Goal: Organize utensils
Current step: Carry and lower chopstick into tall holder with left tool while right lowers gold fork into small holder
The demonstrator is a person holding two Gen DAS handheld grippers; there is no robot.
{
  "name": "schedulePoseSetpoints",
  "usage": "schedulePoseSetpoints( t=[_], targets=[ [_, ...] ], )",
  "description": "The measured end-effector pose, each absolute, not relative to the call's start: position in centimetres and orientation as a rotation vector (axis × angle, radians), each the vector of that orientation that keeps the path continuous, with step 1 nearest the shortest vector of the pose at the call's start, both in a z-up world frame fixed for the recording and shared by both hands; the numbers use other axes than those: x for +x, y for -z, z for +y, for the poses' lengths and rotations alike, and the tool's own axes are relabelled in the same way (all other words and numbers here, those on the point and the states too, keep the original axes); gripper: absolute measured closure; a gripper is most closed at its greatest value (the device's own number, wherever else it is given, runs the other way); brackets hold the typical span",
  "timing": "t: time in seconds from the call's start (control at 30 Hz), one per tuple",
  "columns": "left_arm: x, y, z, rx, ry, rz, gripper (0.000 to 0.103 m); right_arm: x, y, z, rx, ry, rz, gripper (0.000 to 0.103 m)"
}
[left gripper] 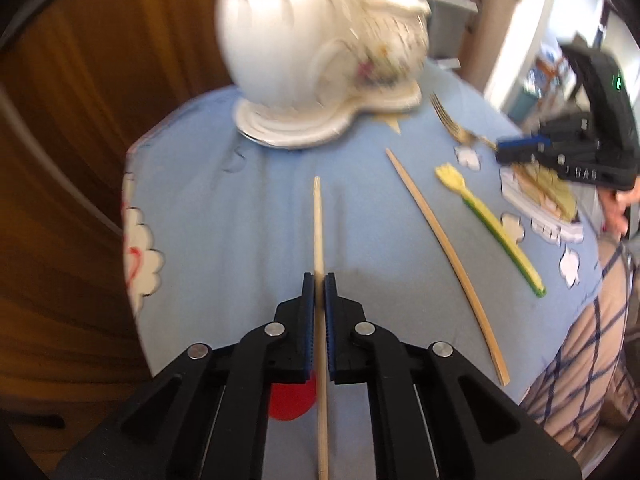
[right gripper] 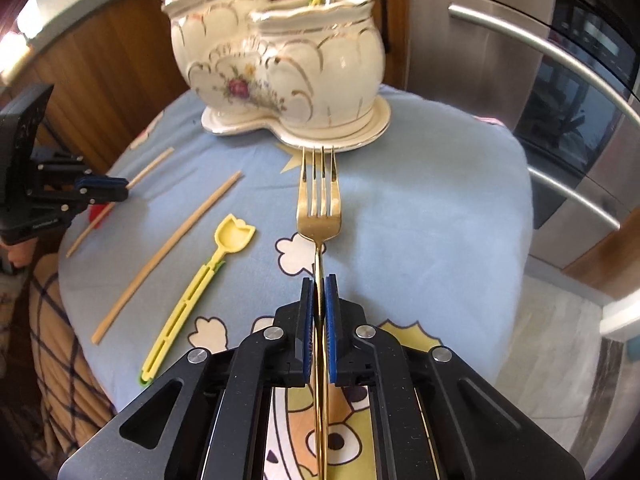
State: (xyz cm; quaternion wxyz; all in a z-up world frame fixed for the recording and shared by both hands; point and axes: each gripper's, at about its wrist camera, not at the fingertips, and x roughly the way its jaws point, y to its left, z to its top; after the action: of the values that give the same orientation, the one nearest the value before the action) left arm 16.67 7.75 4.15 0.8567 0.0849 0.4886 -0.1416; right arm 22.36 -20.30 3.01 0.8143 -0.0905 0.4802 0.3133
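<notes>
- The right claw (right gripper: 319,292) is clamped on the handle of a gold fork (right gripper: 319,204), tines pointing straight at the twin-pot ceramic holder (right gripper: 280,68). The tips sit just short of the holder's base, so this fork looks to be on its way in but is not yet stowed.
- The left claw (left gripper: 319,290) is closed tight on one wooden chopstick (left gripper: 318,220), held lengthwise, its far tip aimed toward the holder and well short of it. Whether it is lifted off the bench (right gripper: 420,208) I cannot tell.
- Nearer than the holder and between the two claws, a second chopstick (right gripper: 168,256) lies loose on the blue cloth, untouched.
- Just beside that chopstick, on the fork's side, lies a yellow tulip-shaped plastic spoon (right gripper: 196,284), also waiting.
- The holder stands at the far edge of the bench. Its pots already hold some items: a yellow piece and a wooden stick poke above the rims.
- My judgement: roughly mid-task. Some pieces are stowed, two are gripped, and two remain on the bench.
</notes>
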Motion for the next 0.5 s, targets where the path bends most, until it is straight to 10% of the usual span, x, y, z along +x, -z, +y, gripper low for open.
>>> schedulePoseSetpoints(
  t=[0.5],
  targets=[
    [15.5, -10.8, 11.8, -0.05, 0.187, 0.646, 0.098, 20.2, -5.8, -23.4, -0.013, -0.651, 0.827, 0.096]
  ],
)
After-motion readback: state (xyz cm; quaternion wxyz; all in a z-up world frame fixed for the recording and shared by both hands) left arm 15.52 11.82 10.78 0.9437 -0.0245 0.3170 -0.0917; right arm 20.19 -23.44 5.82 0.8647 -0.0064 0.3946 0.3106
